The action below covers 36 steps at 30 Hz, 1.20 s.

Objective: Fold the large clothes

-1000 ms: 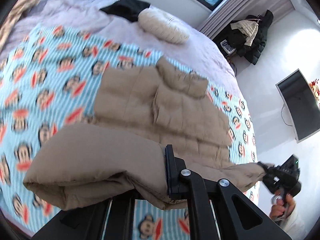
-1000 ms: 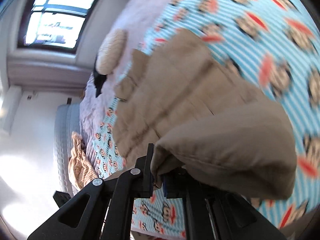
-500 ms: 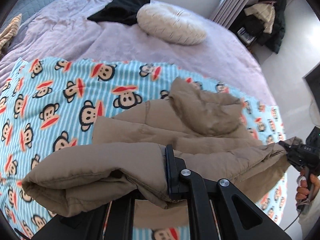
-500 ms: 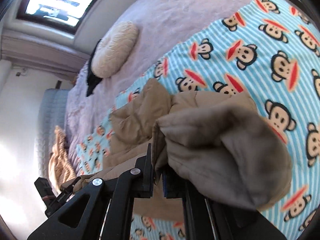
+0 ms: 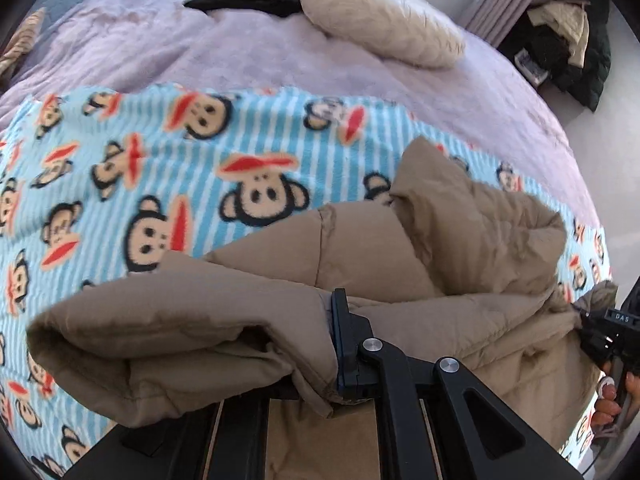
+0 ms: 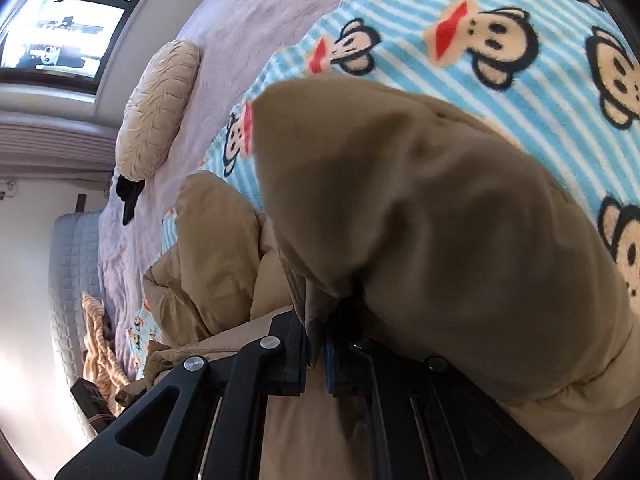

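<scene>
Two grippers you hold pinch the tan puffer jacket: left gripper and right gripper jaws clamp its near fold, above the monkey-print blanket on the bed.

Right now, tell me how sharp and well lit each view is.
Left wrist: strong fisheye bend, blanket smeared by motion, jacket evenly lit. Right wrist: window bright, wall below washed out, near jacket fold soft and in shadow.

Home bedroom.
A bed is covered by a lilac spread, monkey-print blanket and cream pillow; window and curtains are seen.
</scene>
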Available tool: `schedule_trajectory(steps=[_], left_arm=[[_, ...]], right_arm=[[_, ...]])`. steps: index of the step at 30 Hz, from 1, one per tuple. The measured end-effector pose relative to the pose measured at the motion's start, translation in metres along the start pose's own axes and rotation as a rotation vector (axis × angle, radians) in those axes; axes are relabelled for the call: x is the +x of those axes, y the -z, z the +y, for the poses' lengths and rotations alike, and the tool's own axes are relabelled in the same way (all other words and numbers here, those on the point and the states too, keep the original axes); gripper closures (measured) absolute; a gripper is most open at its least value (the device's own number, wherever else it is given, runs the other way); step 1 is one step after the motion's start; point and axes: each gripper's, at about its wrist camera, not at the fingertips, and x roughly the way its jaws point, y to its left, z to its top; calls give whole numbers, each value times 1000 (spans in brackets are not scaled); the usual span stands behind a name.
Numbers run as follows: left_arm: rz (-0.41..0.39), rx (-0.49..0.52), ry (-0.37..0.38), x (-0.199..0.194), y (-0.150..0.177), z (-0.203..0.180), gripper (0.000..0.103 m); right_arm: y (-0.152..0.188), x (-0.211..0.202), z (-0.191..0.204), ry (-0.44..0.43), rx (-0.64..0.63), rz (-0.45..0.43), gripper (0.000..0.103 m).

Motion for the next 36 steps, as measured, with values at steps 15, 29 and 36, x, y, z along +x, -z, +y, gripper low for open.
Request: schedule_trajectory(steps=[15, 29, 36], left_arm=[[-144, 133, -89, -67, 16, -9, 1], [-67, 231, -23, 34, 17, -77, 63], [-92, 234, -84, 72, -2, -75, 63]], right_arm=[[36, -54, 41, 6, -273, 28, 78], [51, 40, 92, 154, -546, 69, 89], [28, 80, 74, 161, -505, 52, 103]])
